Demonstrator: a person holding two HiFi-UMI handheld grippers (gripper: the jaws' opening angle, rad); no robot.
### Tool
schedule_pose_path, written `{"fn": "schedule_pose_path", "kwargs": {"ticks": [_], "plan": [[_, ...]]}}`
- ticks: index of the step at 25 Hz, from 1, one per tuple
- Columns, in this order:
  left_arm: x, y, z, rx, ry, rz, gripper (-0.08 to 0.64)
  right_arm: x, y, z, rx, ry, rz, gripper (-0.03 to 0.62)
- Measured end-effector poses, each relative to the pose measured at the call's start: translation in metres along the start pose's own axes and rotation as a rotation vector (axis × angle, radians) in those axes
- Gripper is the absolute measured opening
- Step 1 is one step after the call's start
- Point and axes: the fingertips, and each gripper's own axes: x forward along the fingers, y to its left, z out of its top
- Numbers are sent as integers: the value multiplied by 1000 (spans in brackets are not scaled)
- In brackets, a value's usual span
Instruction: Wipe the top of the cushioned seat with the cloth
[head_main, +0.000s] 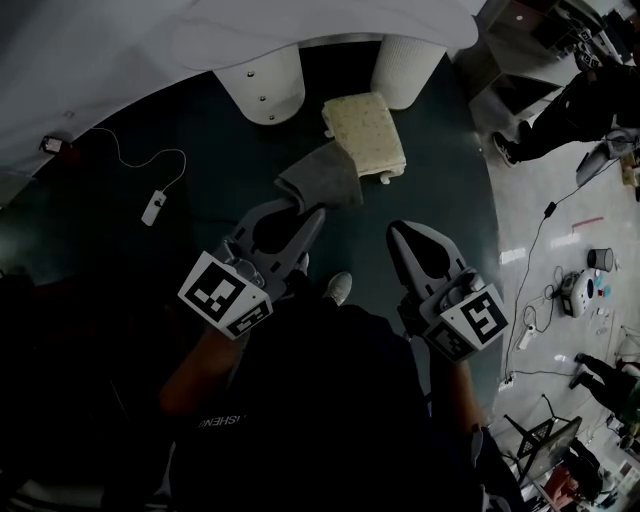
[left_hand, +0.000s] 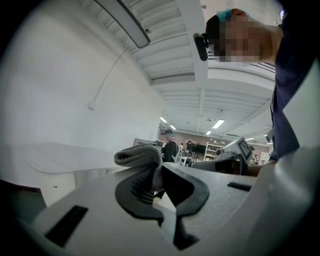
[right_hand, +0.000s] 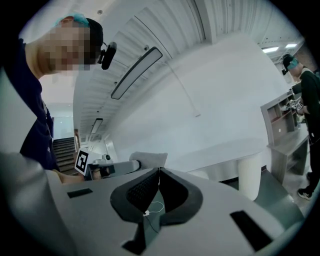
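Note:
The cushioned seat (head_main: 365, 132) is a cream, speckled square pad on the dark floor ahead of me. A grey cloth (head_main: 322, 177) hangs from my left gripper (head_main: 311, 216), which is shut on it; the cloth's far edge lies just short of the seat's near left corner. In the left gripper view the folded cloth (left_hand: 139, 155) bulges out over the pinched tips (left_hand: 157, 169). My right gripper (head_main: 399, 233) hovers to the right of the cloth, below the seat, shut with nothing in it. Its tips (right_hand: 159, 170) meet in the right gripper view, where the cloth (right_hand: 149, 160) shows at the left.
Two white round table legs (head_main: 263, 84) (head_main: 407, 63) stand on either side of the seat, under a large white tabletop (head_main: 300, 22). A white cable with a small box (head_main: 152, 207) lies on the floor at left. A person (head_main: 565, 108) stands on the light floor at right.

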Motion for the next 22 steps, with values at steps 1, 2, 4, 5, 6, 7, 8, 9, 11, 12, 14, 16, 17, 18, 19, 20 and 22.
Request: {"fn": "schedule_pose_path", "kwargs": {"ticks": [1,2,4,5,6,7,8,9,11,12,14,16,17,18,19,20,22], "plan": [[2,3,-1,-2,1,4,19,2,-2,0,1,3,4,26],[5,6,-2,-5,1,7,20,5,-6,0,2,6,8,26],[12,12,-3,-9,1,11,20,10,-14,-1,4,13,12,26],[16,16,-4,-10,1,11,20,13,-18,-1,5,16,12,26],[21,20,-4,-12,2,11,19,16,-23,0,6,19,12,26],[25,25,-5,-15,3,10,20,20,-28,0,7,23,11,26],[29,31,-6,-20,5,9,20,25,-33,0,9,27,9,26],[34,37,-6,-24,6,6,20,31,-39,0,10,30,7,26],[45,51,-8,-33,11,1,20,42,-52,1,15,35,2,26],[52,58,-8,-38,14,-1,20,48,-60,2,19,39,-2,26],[70,79,-8,-49,23,-7,19,66,-79,5,30,49,-8,26],[92,110,-8,-58,36,-17,20,95,-103,8,44,61,-13,26],[101,126,-7,-61,42,-21,20,110,-114,9,50,67,-13,26],[108,138,-5,-63,46,-24,20,122,-121,11,54,72,-13,26],[111,145,-2,-65,50,-26,20,128,-124,14,56,76,-12,26],[112,148,1,-67,53,-27,20,132,-124,18,56,77,-12,26],[115,155,7,-70,60,-30,20,140,-127,25,56,75,-15,26]]}}
